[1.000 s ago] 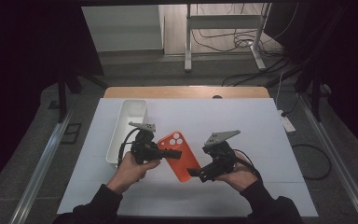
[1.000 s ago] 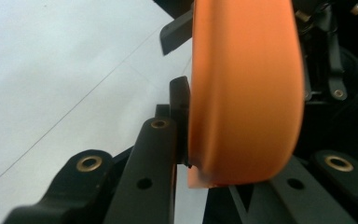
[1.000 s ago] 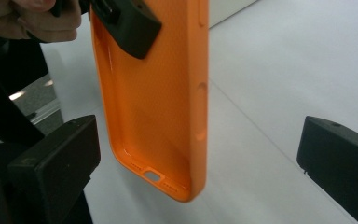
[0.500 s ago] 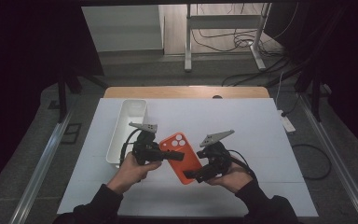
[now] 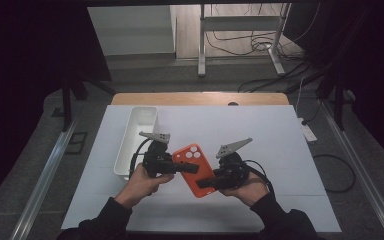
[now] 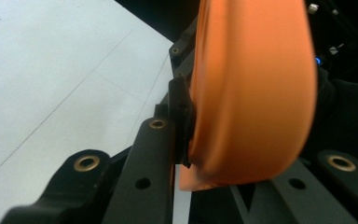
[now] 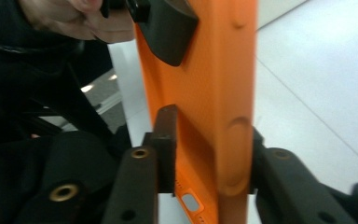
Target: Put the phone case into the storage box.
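Note:
An orange phone case (image 5: 196, 161), camera cutouts at its far end, is held above the white table (image 5: 260, 130) between both grippers. My left gripper (image 5: 187, 168) is shut on its left edge near the middle. My right gripper (image 5: 206, 183) is shut on its near end. The left gripper view has the case (image 6: 251, 93) edge-on and blurred, pinched between the jaws of the left gripper (image 6: 242, 154). The right gripper view has the case (image 7: 205, 70) standing upright, clamped in the right gripper (image 7: 212, 154), with the other gripper's jaw pad (image 7: 168, 28) pressed on it higher up.
A long white bin (image 5: 136, 136) stands on the table just left of the left hand (image 5: 142, 182). A wooden table edge (image 5: 200, 98) runs along the far side. Dark floor, cables and metal frames surround the table.
The right gripper moved left and closed on the case's near end. The case, lying flat a second ago, now sits raised and held by both grippers.

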`<control>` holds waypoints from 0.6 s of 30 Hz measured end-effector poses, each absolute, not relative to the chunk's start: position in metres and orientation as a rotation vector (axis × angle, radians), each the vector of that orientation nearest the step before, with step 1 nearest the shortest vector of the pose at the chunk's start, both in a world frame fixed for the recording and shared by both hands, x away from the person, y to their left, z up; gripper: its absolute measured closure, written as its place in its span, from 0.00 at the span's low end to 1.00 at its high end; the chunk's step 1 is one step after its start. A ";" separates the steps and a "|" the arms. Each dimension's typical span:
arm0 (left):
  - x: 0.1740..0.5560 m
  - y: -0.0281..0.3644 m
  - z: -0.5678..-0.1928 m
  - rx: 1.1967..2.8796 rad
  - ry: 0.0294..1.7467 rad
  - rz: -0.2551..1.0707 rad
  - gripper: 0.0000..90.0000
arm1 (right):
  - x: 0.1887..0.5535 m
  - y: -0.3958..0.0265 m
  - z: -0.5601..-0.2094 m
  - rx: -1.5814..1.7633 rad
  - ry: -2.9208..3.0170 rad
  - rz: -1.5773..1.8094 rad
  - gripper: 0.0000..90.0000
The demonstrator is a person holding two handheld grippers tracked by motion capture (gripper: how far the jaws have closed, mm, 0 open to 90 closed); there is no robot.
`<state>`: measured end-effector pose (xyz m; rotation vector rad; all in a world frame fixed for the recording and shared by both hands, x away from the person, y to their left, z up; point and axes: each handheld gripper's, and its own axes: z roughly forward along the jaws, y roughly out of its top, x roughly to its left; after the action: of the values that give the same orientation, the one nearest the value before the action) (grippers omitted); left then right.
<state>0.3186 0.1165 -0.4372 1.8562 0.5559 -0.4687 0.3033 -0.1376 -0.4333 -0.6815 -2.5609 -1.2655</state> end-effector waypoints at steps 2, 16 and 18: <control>0.319 0.117 -0.436 1.844 0.542 -0.484 0.89 | 0.305 -0.139 -0.433 -0.670 -2.539 -1.273 0.86; 0.315 0.115 -0.430 1.864 0.585 -0.361 0.61 | 0.301 -0.140 -0.429 -0.650 -2.566 -1.309 0.94; 0.315 0.116 -0.428 1.873 0.600 -0.319 0.53 | 0.301 -0.141 -0.428 -0.659 -2.576 -1.320 0.94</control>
<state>0.3147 0.1157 -0.4282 1.8734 0.6000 -0.3195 0.3013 -0.1409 -0.4278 -0.6591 -2.5763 -1.3197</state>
